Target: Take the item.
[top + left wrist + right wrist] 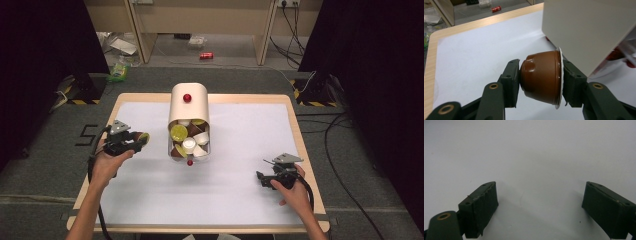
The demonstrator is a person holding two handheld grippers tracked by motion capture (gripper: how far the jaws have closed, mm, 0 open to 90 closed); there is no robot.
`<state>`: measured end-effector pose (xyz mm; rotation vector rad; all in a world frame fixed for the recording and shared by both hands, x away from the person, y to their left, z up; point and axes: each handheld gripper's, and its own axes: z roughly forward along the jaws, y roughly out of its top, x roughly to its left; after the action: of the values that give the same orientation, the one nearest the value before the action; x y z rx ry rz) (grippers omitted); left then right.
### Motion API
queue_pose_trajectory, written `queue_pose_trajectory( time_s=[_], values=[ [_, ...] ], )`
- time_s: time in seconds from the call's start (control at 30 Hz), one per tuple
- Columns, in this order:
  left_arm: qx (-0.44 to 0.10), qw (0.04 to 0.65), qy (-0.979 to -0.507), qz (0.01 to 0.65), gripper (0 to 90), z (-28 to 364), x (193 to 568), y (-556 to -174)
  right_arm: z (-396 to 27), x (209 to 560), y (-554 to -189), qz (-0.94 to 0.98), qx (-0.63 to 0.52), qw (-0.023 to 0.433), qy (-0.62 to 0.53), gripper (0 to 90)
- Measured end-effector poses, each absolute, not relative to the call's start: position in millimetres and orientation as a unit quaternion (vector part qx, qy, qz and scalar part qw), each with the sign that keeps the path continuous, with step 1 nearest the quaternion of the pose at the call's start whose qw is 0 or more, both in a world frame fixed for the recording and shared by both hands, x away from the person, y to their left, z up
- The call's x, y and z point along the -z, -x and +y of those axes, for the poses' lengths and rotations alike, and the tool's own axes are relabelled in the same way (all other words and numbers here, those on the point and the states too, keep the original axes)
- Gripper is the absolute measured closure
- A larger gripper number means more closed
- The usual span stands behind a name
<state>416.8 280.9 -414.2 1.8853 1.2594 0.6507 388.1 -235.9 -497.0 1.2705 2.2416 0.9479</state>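
My left gripper [136,141] has its fingers [510,80] clamped on a brown capsule [541,76], one on its base and one on its foil lid, at about 9 o'clock from the capsule holder [188,122] on the bench [250,195]. The grip lies along the tapered cup, so I think it can slip out or dent. The holder wall is just beside, and I could bump it. My right gripper [272,176] rests at 4 o'clock with fingers apart, holding nothing

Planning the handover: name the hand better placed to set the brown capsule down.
Left. The left gripper is shut on the brown capsule beside the dispenser; the right gripper sits open, far off.
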Motion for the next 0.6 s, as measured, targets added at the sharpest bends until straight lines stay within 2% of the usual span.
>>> queue_pose_trajectory(
  time_s=[0.6],
  values=[
    [-0.242, 0.353, -0.740, 0.519, 53.1, 281, 449, -444, -236, 497, -388, 0.801, -0.338, 0.197, -0.452, 13.1]
  ],
)
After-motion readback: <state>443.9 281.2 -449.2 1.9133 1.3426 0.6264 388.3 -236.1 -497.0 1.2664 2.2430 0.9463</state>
